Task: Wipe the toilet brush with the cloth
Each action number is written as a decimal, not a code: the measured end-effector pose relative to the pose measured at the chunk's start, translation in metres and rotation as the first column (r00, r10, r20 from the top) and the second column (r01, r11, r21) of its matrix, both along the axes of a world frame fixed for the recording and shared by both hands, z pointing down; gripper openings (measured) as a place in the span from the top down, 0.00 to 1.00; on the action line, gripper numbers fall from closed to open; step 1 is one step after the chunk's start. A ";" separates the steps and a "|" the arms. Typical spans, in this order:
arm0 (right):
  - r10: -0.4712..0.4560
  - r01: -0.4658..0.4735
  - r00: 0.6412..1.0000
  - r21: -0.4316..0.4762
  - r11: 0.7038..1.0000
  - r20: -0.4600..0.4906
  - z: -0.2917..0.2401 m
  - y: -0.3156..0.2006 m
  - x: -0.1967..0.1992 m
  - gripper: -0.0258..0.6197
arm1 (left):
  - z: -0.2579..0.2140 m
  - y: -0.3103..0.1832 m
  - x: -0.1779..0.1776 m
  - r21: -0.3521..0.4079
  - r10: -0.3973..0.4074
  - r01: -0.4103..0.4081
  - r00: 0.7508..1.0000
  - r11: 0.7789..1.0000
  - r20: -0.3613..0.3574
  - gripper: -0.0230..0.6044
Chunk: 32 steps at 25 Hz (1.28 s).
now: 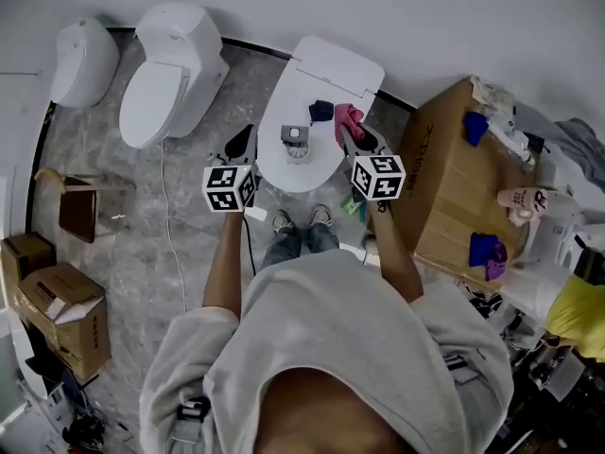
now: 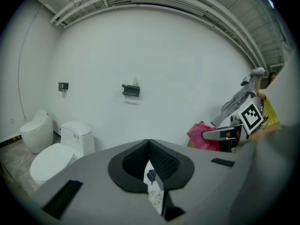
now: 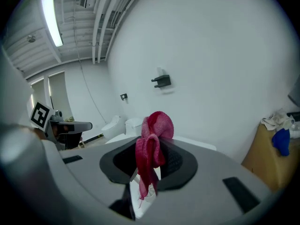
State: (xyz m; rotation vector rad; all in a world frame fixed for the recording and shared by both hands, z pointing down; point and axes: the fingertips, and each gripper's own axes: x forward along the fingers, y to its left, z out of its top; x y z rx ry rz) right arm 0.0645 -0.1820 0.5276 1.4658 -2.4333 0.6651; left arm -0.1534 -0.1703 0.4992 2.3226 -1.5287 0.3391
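Observation:
A closed white toilet (image 1: 284, 164) stands in front of me. On its lid sits the toilet brush in a grey holder (image 1: 296, 144), seen below my jaws as a white ribbed round (image 2: 154, 198). My right gripper (image 1: 352, 136) (image 3: 149, 159) hangs above the lid's right side, shut on a crumpled pink cloth (image 1: 346, 119) (image 3: 157, 125) that droops from the jaws. My left gripper (image 1: 244, 146) (image 2: 149, 154) hovers over the lid's left edge with its jaws shut and nothing showing between them. Each gripper view shows the other gripper (image 2: 220, 135) (image 3: 70, 125).
A dark blue thing (image 1: 321, 112) lies at the back of the lid. A second toilet (image 1: 170, 74) and a smaller white fixture (image 1: 83, 60) stand to the left. A big cardboard box (image 1: 444, 206) with blue cloths is at the right; small boxes (image 1: 57, 310) and a brown stool (image 1: 76, 206) at the left.

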 end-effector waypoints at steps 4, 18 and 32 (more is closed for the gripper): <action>-0.001 0.001 1.000 0.061 0.998 -0.002 -0.028 -0.006 -0.005 0.80 | -0.027 -0.009 -0.002 0.059 0.000 0.001 1.000 0.998 -0.006 0.93; -0.027 0.034 0.999 0.207 0.978 -0.033 -0.080 -0.022 -0.027 0.80 | -0.070 -0.029 -0.008 0.170 0.002 -0.003 1.000 0.985 0.007 0.93; -0.025 0.037 0.998 0.235 0.971 -0.052 -0.093 -0.024 -0.033 0.80 | -0.076 -0.028 -0.012 0.194 0.000 -0.002 1.000 0.981 0.014 0.93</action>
